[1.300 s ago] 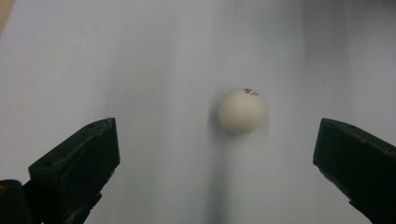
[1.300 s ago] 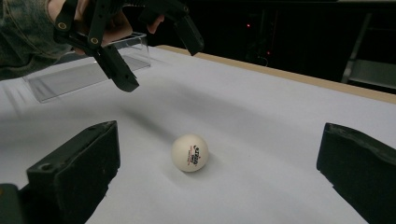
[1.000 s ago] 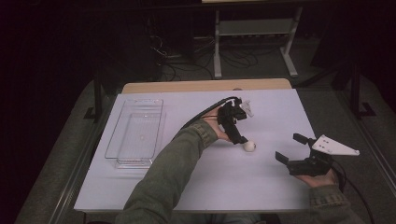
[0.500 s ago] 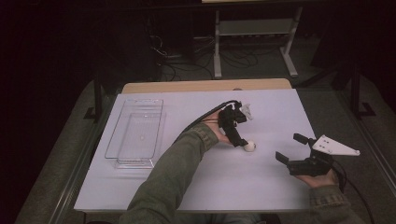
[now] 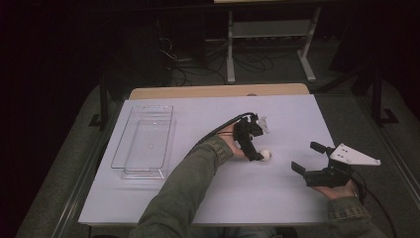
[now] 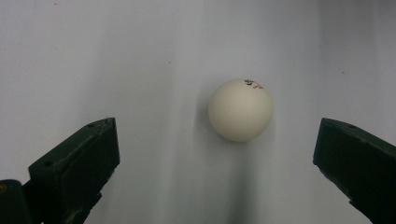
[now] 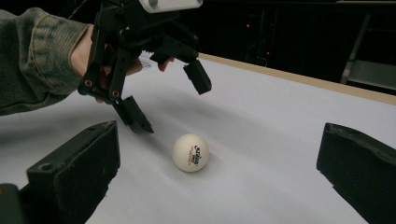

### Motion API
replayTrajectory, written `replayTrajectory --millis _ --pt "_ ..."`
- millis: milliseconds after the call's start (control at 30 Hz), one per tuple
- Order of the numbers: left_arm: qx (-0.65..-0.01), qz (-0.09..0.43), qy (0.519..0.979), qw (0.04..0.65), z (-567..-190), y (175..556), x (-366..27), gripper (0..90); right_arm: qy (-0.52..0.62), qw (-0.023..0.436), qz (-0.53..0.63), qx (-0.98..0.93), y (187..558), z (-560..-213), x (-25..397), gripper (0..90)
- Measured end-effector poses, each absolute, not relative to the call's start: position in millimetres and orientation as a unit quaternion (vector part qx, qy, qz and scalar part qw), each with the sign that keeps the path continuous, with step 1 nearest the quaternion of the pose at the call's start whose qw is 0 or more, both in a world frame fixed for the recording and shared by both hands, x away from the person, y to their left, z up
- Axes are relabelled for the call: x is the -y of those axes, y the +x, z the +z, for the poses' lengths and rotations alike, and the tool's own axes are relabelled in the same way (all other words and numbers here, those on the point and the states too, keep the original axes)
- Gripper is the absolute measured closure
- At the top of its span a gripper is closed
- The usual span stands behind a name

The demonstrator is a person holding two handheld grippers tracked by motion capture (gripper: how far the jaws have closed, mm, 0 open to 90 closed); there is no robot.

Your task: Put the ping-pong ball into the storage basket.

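Note:
A white ping-pong ball (image 5: 266,155) with a small printed logo rests on the white table (image 5: 198,198), right of centre. My left gripper (image 5: 256,145) hangs open just over it from the left, jaws wide and apart from the ball. In the left gripper view the ball (image 6: 240,109) lies ahead between the spread jaws of that gripper (image 6: 215,161). My right gripper (image 5: 307,157) rests open near the table's right edge, pointed at the ball. In the right gripper view the ball (image 7: 190,152) lies untouched on the table below the left gripper (image 7: 170,102), ahead of the right gripper (image 7: 219,186).
A clear plastic tray (image 5: 148,107) stands empty on the left part of the table. A wooden strip (image 5: 218,91) runs along the table's far edge. Behind it are a dark floor, cables and a metal stand (image 5: 270,29).
My left gripper has come down and nearer toward the ball. The ball and the right gripper have stayed where they were.

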State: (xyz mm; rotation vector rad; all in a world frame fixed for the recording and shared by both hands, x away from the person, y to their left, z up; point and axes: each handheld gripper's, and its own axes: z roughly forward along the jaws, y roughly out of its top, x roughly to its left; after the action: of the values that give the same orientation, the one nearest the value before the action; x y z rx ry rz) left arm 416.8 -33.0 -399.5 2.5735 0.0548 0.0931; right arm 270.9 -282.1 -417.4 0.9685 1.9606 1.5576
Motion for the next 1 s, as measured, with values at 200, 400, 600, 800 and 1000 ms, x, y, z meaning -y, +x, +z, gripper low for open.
replayTrajectory --millis 200,400,600,800,1000 --pt "-0.018 0.039 0.96 0.276 -406 416 38 0.0 0.352 0.226 0.564 -0.712 271 -418 282 0.0" --pt "-0.02 0.029 0.962 0.272 -410 416 40 0.0 0.351 0.223 0.564 -0.713 270 -418 282 0.0" --pt "-0.018 0.025 0.963 0.269 -415 416 42 2.2 0.351 0.221 0.563 -0.714 270 -417 282 0.0" --pt "-0.009 0.02 0.962 0.272 -417 414 45 5.6 0.352 0.221 0.562 -0.715 270 -418 282 0.0" --pt "0.005 0.02 0.962 0.274 -419 411 48 13.2 0.352 0.221 0.562 -0.715 270 -417 282 0.0"
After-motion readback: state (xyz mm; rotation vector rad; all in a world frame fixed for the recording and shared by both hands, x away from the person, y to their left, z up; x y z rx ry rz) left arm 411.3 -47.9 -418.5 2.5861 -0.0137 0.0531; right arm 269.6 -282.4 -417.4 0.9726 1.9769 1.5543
